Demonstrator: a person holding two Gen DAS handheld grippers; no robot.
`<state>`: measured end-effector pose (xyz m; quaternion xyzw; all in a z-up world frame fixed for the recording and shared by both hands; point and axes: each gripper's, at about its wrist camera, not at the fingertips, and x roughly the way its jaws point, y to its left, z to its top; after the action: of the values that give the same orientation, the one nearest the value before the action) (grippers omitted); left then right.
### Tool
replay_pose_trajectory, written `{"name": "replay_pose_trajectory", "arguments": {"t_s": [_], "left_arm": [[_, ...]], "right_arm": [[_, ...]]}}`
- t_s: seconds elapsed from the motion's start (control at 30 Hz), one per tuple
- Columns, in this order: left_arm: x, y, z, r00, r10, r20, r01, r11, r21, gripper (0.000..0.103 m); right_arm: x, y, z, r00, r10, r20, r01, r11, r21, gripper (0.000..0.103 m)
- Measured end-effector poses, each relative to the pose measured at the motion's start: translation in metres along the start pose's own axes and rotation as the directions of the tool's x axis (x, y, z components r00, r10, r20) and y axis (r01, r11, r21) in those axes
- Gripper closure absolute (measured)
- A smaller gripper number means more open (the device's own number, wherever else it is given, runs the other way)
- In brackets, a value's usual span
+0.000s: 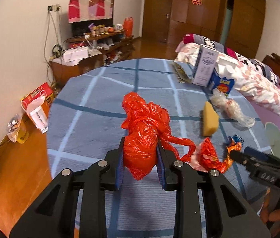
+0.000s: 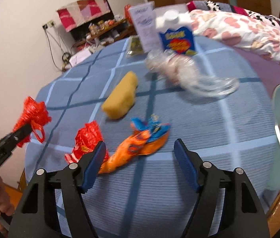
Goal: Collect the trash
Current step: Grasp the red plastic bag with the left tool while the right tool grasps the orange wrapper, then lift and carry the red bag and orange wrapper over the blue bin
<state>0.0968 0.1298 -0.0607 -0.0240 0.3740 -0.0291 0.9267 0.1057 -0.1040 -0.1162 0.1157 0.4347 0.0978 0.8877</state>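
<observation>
The left tool (image 1: 140, 158) is clamped on a crumpled red plastic bag (image 1: 142, 138), lifted off the desk (image 1: 92, 103). The right tool (image 2: 140, 152) stands apart, empty, hovering over an orange-and-blue wrapper (image 2: 140, 144). A red wrapper (image 2: 86, 136), a yellow sponge (image 2: 120, 97) and clear crumpled plastic (image 2: 179, 69) lie uncollected. So collection looks barely begun: one piece held, most left; no bin shows.

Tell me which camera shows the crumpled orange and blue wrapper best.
The right wrist view: the orange and blue wrapper lies whole, just ahead of the open right gripper. In the left wrist view, that wrapper sits off to the side, partly hidden behind the other gripper's finger.
</observation>
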Motion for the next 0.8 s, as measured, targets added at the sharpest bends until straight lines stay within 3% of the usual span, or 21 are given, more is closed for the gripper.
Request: {"name": "replay_pose_trajectory", "arguments": {"t_s": [0.07, 0.1, 0.13, 0.2, 0.33, 0.8], "left_arm": [[-0.001, 0.003, 0.000, 1.000, 0.002, 0.003, -0.002, 1.000, -0.004, 0.076], [-0.003, 0.005, 0.000, 1.000, 0.004, 0.005, -0.004, 1.000, -0.006, 0.076], [-0.003, 0.005, -0.001, 1.000, 0.004, 0.006, -0.004, 1.000, -0.008, 0.076], [-0.004, 0.006, -0.002, 1.000, 0.008, 0.009, -0.008, 1.000, -0.010, 0.076], [-0.007, 0.008, -0.003, 1.000, 0.016, 0.012, -0.016, 1.000, -0.012, 0.076], [-0.025, -0.035, -0.006, 0.999, -0.025, 0.031, 0.023, 0.997, 0.074, 0.076]], "right_arm": [[0.006, 0.005, -0.001, 1.000, 0.005, -0.014, -0.005, 1.000, 0.001, 0.038], [0.006, 0.008, -0.001, 1.000, -0.006, -0.008, 0.006, 1.000, -0.006, 0.045], [0.007, 0.011, -0.001, 1.000, -0.019, -0.001, 0.019, 1.000, -0.022, 0.060], [0.010, 0.011, -0.001, 1.000, -0.005, -0.009, 0.005, 1.000, -0.022, 0.074], [0.005, 0.012, -0.003, 1.000, 0.005, 0.011, -0.004, 0.999, -0.043, 0.085], [-0.060, -0.029, 0.002, 0.981, -0.075, 0.177, 0.078, 0.997, -0.007, 0.086]]}}
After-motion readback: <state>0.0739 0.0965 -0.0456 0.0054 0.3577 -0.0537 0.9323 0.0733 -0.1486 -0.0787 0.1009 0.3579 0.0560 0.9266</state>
